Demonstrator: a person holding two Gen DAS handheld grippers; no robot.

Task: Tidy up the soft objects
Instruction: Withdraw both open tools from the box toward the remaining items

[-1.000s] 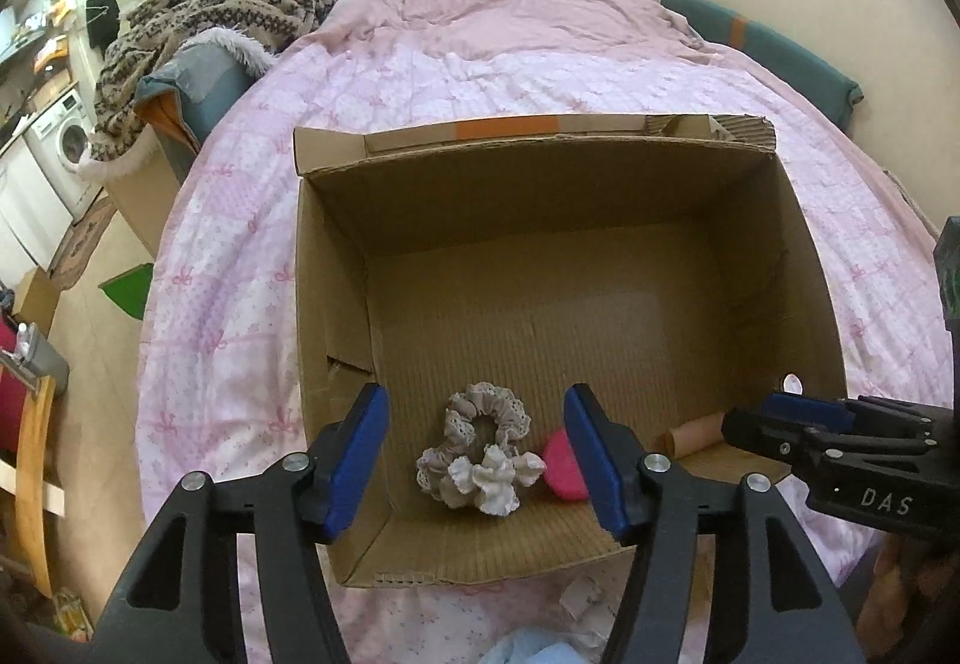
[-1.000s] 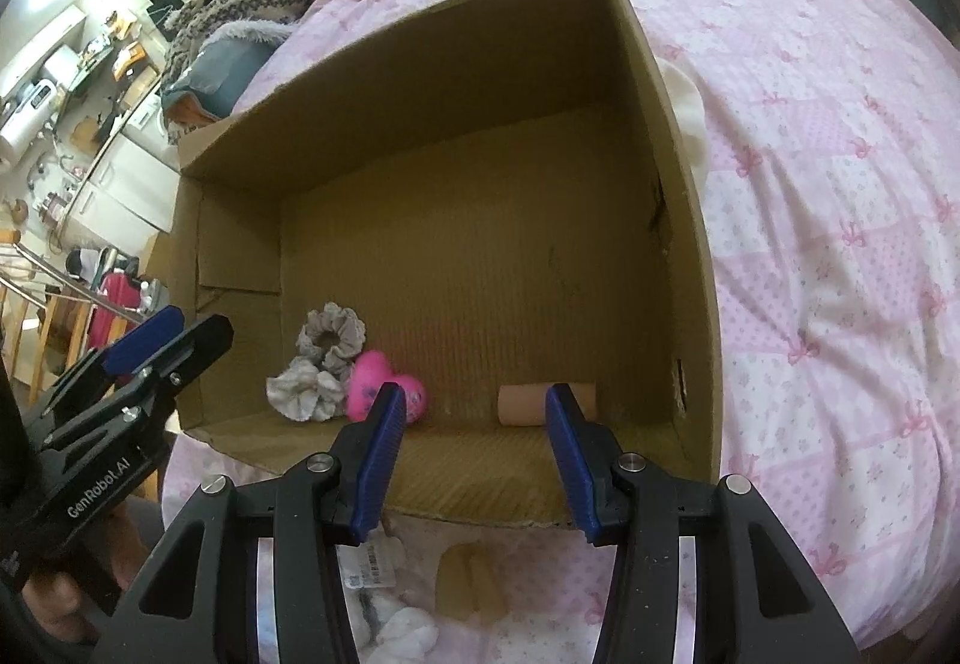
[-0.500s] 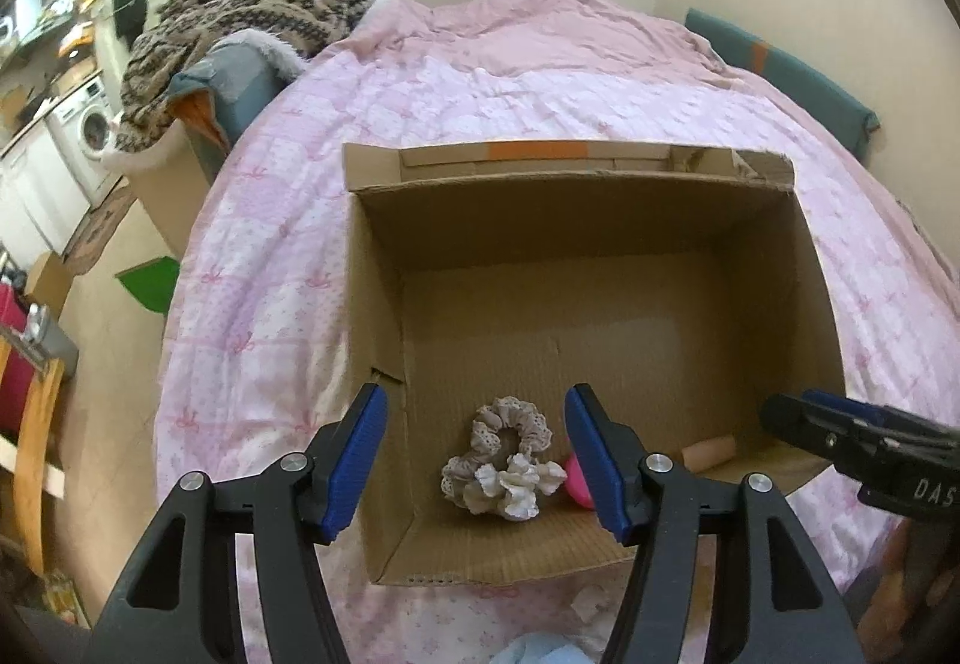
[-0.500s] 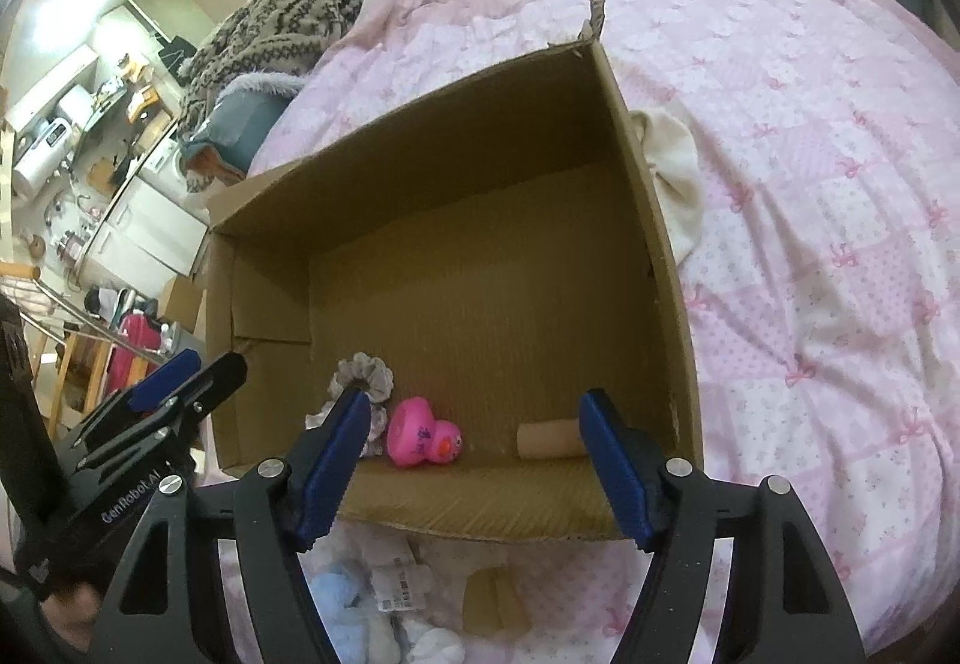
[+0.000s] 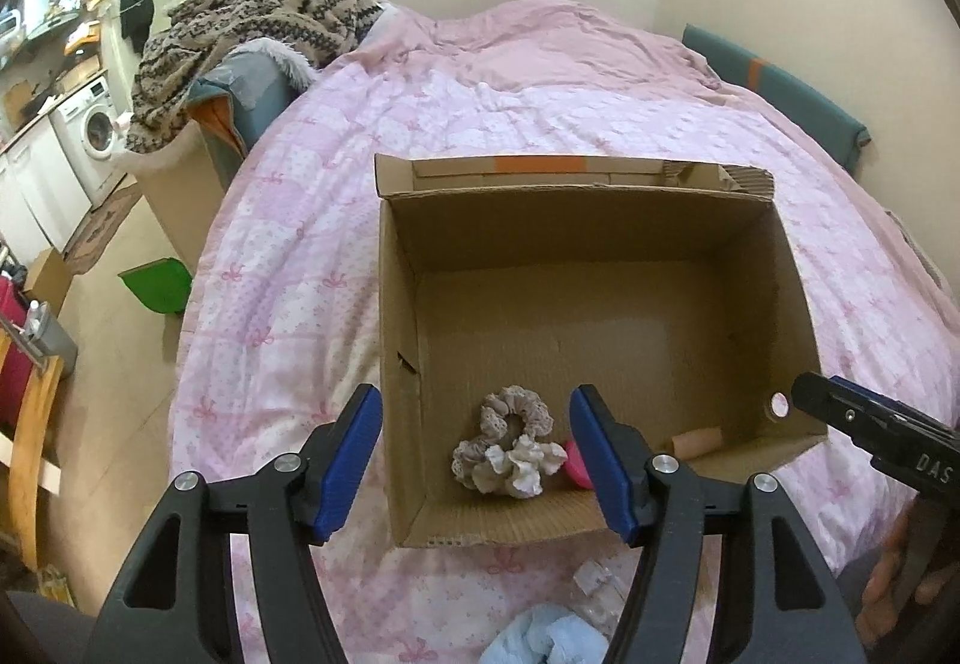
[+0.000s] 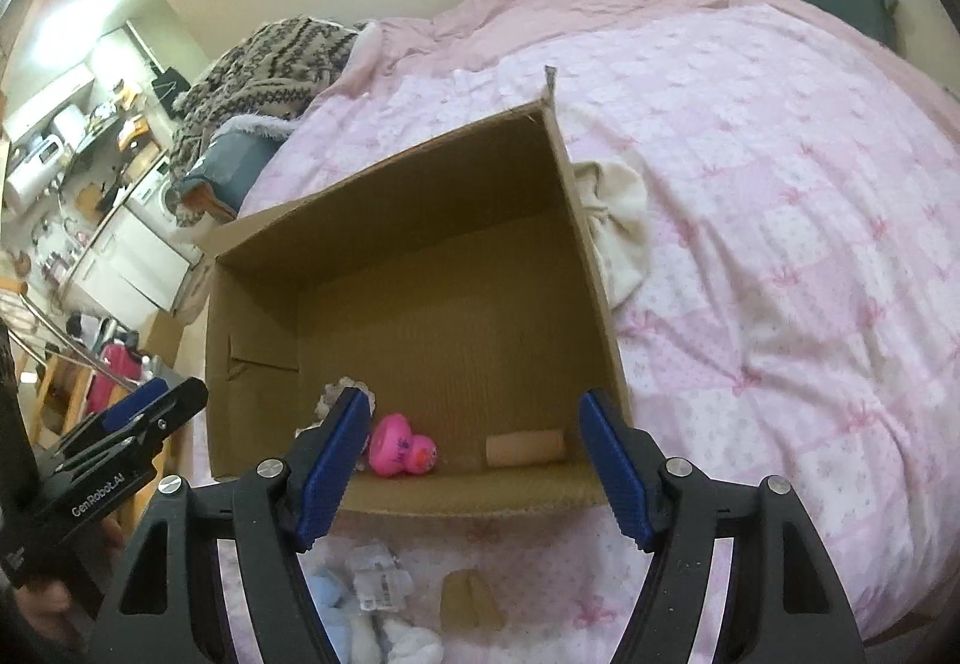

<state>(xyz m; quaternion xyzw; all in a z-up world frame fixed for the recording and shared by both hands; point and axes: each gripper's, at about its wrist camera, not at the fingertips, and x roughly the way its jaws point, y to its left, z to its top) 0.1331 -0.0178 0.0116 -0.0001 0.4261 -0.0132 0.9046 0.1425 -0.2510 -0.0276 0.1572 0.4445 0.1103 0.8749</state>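
Both grippers, left (image 5: 474,460) and right (image 6: 474,469), gape wide and empty; the near blue cloth (image 5: 543,637) is light and limp, so pinch a bunched fold.

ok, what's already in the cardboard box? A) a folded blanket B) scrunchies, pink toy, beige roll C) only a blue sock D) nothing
B: the cardboard box holds lace scrunchies, a pink toy and a beige roll along its near wall.

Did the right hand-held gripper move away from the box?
Yes. In its own view, the right hand-held gripper has pulled up and back: the box looks smaller, and more bed shows around it.
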